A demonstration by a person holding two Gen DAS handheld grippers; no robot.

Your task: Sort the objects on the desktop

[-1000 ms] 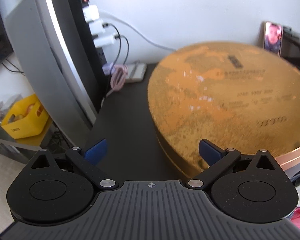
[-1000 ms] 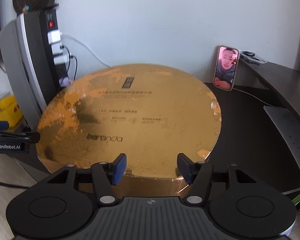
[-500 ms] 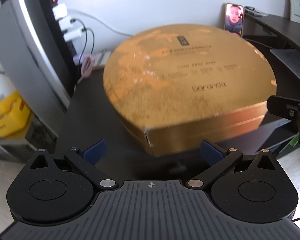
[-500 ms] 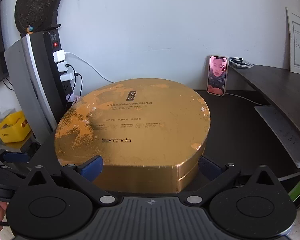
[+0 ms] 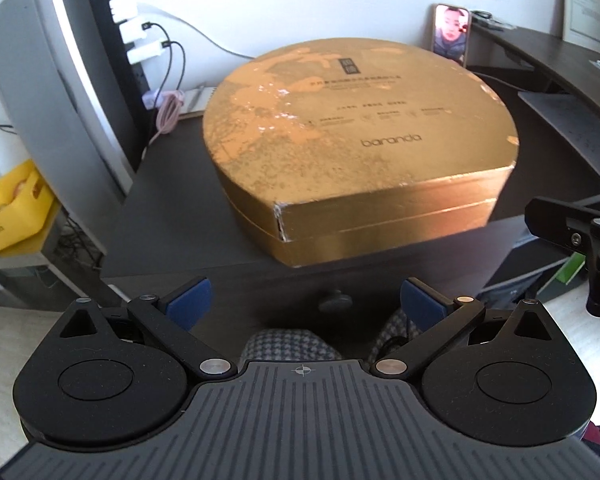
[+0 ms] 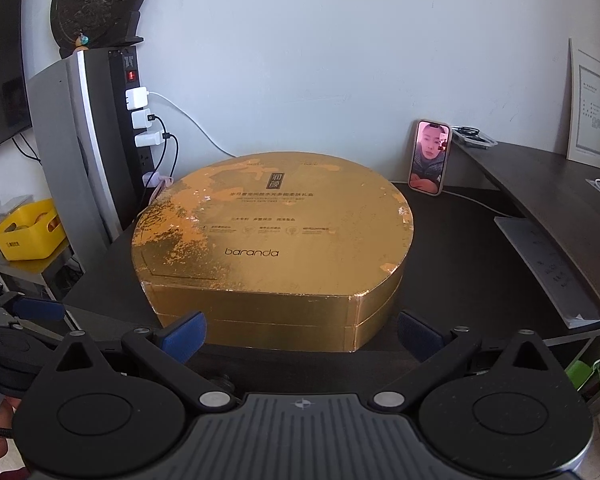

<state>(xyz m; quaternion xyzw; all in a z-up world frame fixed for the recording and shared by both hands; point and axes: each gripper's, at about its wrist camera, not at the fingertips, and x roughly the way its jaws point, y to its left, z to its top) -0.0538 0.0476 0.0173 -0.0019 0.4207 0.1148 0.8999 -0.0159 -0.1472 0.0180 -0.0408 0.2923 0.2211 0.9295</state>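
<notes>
Right wrist view shows, from left to right, a yellow bin [image 6: 30, 236], a power strip [image 6: 138, 120] with plugged chargers, the gold box [image 6: 272, 248] flat on the dark desk [image 6: 460, 264], and a phone [image 6: 429, 158] against the wall. Both the left gripper [image 5: 305, 304] and right gripper [image 6: 300, 334] are spread wide, grasping nothing, just short of the box.

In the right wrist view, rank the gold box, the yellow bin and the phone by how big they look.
1. gold box, by far the largest.
2. yellow bin.
3. phone, smallest.
The bin and phone sit at different depths from the camera, so their order is less sure.
</notes>
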